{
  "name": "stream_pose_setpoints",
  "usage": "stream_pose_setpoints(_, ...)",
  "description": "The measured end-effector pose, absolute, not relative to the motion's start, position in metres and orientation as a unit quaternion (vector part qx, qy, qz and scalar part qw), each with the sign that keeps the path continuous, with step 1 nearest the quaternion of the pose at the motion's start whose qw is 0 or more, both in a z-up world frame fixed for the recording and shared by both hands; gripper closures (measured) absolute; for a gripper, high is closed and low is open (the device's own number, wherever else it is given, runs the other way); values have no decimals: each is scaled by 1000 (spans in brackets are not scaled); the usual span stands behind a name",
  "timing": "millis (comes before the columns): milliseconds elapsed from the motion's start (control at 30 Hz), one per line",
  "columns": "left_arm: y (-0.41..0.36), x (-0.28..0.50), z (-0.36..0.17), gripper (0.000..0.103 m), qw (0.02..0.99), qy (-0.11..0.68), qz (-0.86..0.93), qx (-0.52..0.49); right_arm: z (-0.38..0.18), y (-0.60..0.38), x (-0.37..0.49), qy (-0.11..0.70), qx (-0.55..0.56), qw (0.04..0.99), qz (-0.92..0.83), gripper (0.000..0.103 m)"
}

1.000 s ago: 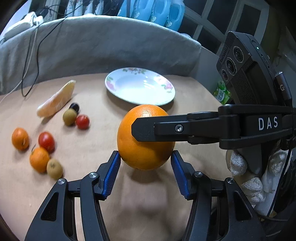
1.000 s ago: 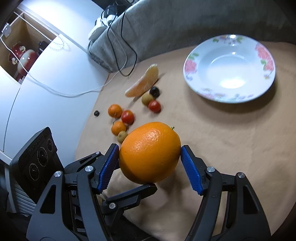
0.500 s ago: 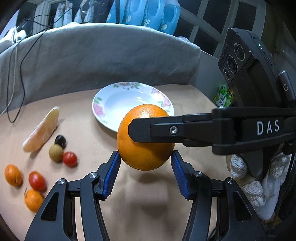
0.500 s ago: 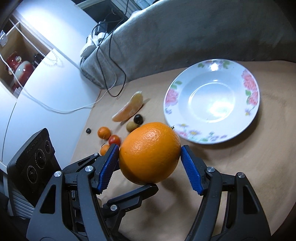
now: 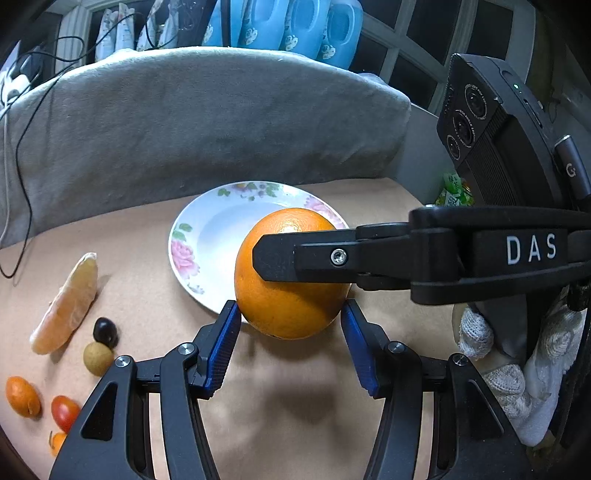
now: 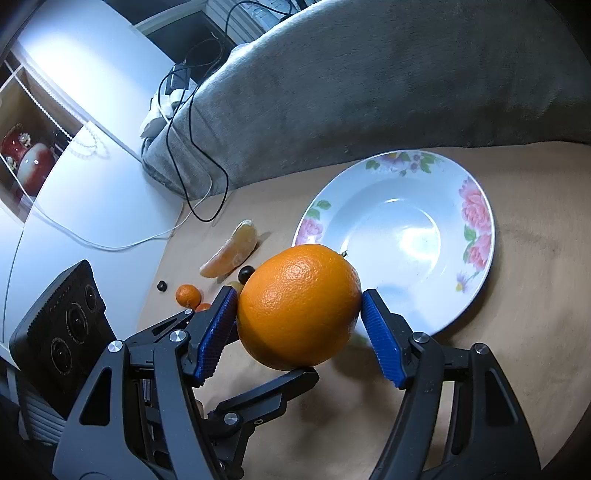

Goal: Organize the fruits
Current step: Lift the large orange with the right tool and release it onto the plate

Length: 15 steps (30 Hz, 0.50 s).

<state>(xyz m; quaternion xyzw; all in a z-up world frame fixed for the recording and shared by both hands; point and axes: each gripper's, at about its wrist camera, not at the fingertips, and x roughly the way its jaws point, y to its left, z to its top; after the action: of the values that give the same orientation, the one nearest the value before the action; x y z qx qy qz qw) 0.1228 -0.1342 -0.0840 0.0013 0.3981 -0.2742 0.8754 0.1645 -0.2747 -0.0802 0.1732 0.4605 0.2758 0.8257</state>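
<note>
Blue ribbed pads of the right hand-held gripper press on both sides of the orange, so this hand-held gripper is closed on the fruit at its wide middle. The left hand-held gripper meets the same orange from another direction. Its pads touch the lower sides of the fruit, and in the right wrist view one of its fingers lies just under the orange. The orange hangs above the desk, which has a beige cover, and its shadow falls on the cover below. A hand in a white knitted glove holds the right tool, to the right of the left hand-held gripper.

Just beyond the orange stands a white plate with pink flowers on its rim. Seen from both wrists, the fruit covers part of the plate's near edge.

To the left of the left hand-held gripper small fruits lie on the desk: a cherry tomato and a small orange fruit nearest, then a round tan fruit touching a dark berry, and further a pale peeled citrus segment.

Behind the plate a grey cloth rises over something bulky, with a black cable across it. Blue bottles stand farthest.
</note>
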Motion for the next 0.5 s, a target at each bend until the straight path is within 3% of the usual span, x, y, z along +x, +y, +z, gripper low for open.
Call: stream_pose_setpoints(500, -135, 133, -86, 48, 872, 407, -274, -3, -85, -284, 185, 474, 187, 819, 266, 31)
